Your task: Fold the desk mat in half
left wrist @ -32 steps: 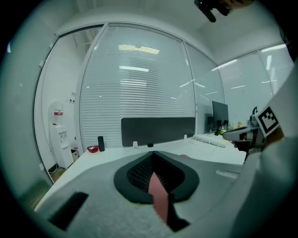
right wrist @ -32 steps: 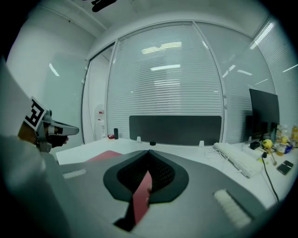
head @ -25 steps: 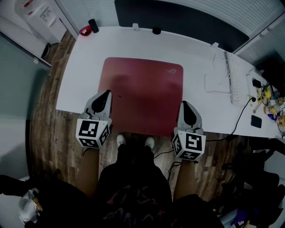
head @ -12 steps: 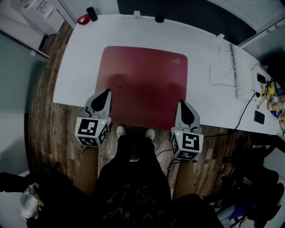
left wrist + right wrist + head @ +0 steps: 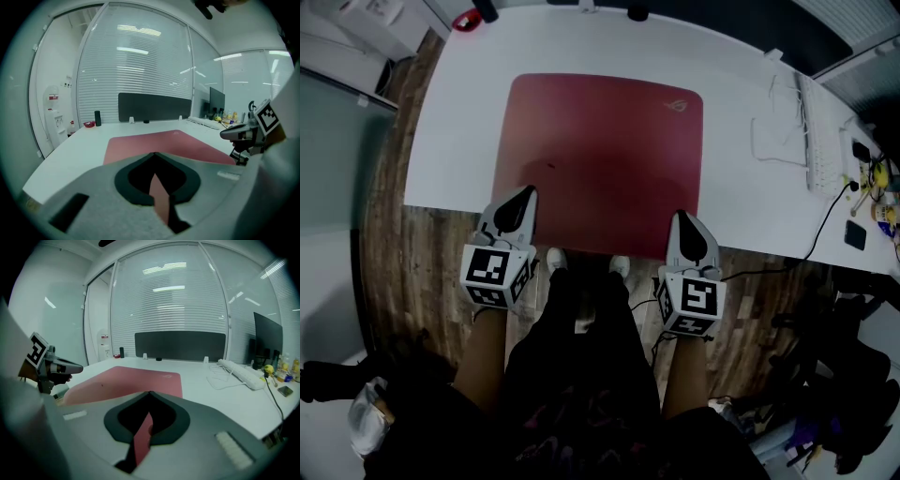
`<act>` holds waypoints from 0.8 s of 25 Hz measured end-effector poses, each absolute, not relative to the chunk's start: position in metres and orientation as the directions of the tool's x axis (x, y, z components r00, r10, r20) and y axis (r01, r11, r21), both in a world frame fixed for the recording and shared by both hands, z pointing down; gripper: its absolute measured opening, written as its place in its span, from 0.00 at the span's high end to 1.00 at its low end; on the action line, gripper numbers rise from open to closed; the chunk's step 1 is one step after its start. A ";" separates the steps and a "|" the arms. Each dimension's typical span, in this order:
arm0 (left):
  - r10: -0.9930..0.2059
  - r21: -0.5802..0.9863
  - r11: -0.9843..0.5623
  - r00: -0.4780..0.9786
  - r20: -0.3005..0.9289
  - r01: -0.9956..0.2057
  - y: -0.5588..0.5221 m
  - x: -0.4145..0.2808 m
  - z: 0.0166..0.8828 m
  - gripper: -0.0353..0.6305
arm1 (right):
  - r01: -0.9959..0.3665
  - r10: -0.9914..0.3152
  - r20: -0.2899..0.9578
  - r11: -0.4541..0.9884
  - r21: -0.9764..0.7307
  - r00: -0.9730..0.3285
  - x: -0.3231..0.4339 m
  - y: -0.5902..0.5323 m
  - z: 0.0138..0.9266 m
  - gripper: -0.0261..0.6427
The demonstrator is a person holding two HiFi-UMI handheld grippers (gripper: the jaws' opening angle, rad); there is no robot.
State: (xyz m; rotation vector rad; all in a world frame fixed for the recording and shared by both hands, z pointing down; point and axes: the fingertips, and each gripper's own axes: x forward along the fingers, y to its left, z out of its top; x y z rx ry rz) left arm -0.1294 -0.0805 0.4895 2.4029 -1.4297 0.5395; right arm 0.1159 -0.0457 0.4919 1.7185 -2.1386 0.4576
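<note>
Red desk mat [image 5: 600, 159] appears whole only overhead.

in front of you stands a white table [image 5: 455, 131]. a red desk mat [image 5: 600, 159] lies flat on its middle, and the near edge of the mat reaches the near edge of the table. on your right of the mat lie a loop of white cable [image 5: 754, 142] and a white keyboard [image 5: 822, 141]. at the far left corner stand a small red thing [image 5: 467, 19] and a black cylinder [image 5: 485, 9].
</note>
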 end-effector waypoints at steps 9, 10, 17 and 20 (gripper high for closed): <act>-0.736 0.075 -0.480 0.448 0.507 -0.874 -0.066 -0.125 0.523 0.94 | -0.978 -0.834 0.516 0.203 -0.040 -0.194 0.112 -0.031 0.521 0.95; -0.732 0.072 -0.484 0.449 0.512 -0.872 -0.063 -0.125 0.526 0.94 | -0.978 -0.830 0.523 0.203 -0.041 -0.194 0.112 -0.028 0.525 0.95; -0.690 0.040 -0.536 0.465 0.554 -0.843 -0.049 -0.124 0.544 0.94 | -0.973 -0.797 0.569 0.230 -0.028 -0.204 0.105 -0.013 0.547 0.95; -0.682 0.052 -0.535 0.468 0.562 -0.843 -0.047 -0.125 0.549 0.94 | -0.972 -0.790 0.577 0.233 -0.030 -0.207 0.101 -0.011 0.551 0.95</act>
